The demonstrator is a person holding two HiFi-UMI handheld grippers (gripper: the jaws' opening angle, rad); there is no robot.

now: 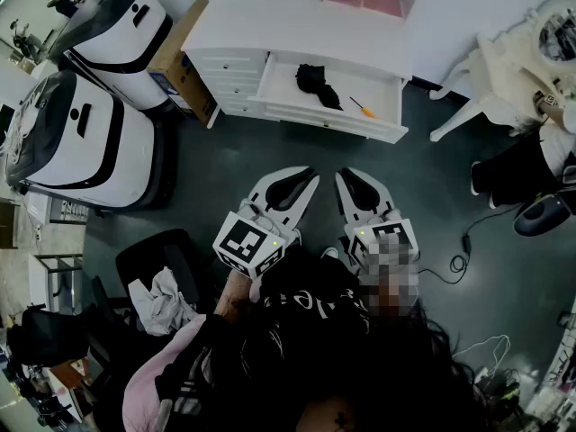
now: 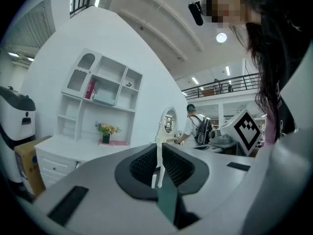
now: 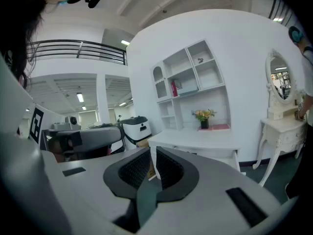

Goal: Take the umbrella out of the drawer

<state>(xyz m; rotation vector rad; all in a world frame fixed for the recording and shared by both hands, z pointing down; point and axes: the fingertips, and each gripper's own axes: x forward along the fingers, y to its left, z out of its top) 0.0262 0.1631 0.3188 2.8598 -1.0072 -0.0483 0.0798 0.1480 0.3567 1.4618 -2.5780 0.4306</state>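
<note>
Two closed, empty claws short of the open drawer.
Nearest the person, the left white-and-black claw (image 1: pixel 304 182) and the right white-and-black claw (image 1: pixel 349 180) sit side by side above the dark grey floor (image 1: pixel 198 165), jaws together on nothing. Beyond, the open white drawer (image 1: pixel 360 126) of the white table (image 1: pixel 297 34) holds the folded black umbrella (image 1: pixel 317 84), with a thin orange-handled tool (image 1: pixel 364 108) just beside it.

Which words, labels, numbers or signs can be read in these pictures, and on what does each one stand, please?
No text here reads clearly enough to quote.
Black top: pale letters, creased and too unclear to read.
Box: blue print, too blurred to read.
Marker cube: black-and-white square pattern only, no words.
</note>
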